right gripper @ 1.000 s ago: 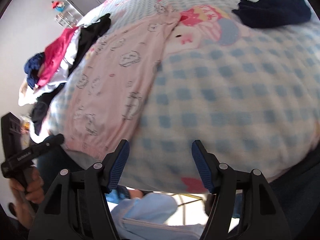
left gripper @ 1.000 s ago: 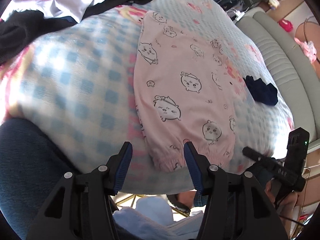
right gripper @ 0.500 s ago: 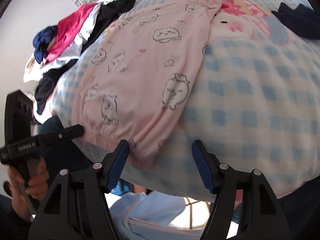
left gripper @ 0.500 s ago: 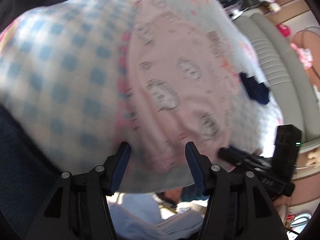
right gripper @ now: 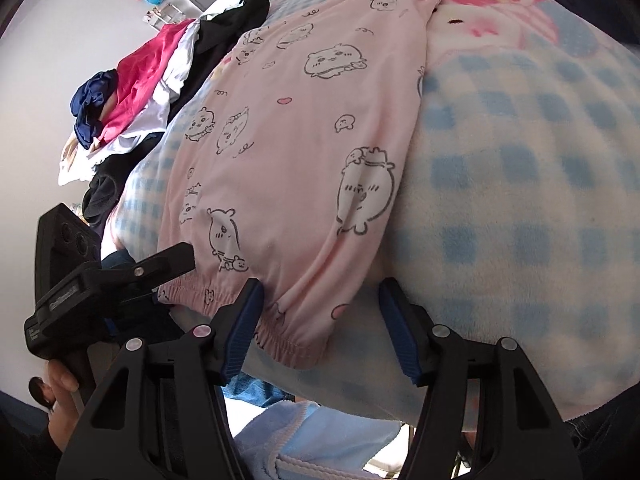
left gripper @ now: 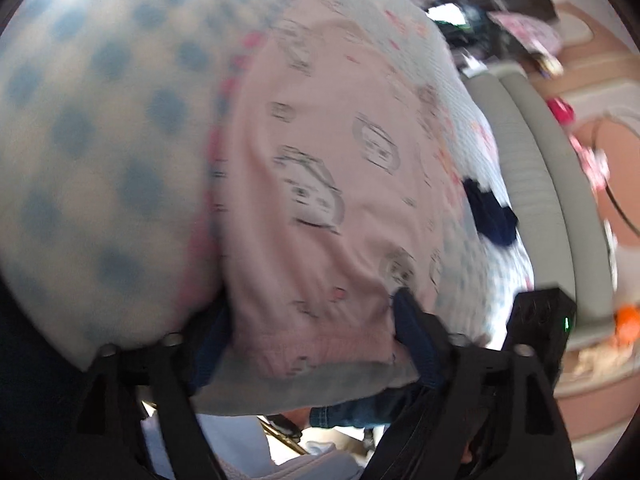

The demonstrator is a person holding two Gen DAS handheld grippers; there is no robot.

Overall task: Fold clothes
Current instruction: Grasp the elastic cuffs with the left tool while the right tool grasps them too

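Pink pyjama trousers with cartoon animal prints point(right gripper: 304, 140) lie flat on a blue-checked blanket point(right gripper: 520, 184), their elastic cuffs at the near edge. My right gripper point(right gripper: 320, 320) is open, its jaws straddling the right cuff. My left gripper point(left gripper: 312, 328) is open, its jaws on either side of the left cuff of the trousers point(left gripper: 320, 184); this view is blurred. The left gripper also shows in the right wrist view point(right gripper: 120, 280), at the left cuff.
A pile of red, white, black and navy clothes point(right gripper: 152, 80) lies at the far left of the blanket. A navy item point(left gripper: 488, 212) lies right of the trousers. A grey sofa point(left gripper: 536, 184) stands beyond. Light blue cloth point(right gripper: 312, 440) hangs below the edge.
Both grippers have moved forward to the near edge of the blanket and now straddle the trouser cuffs. Both stayed open.
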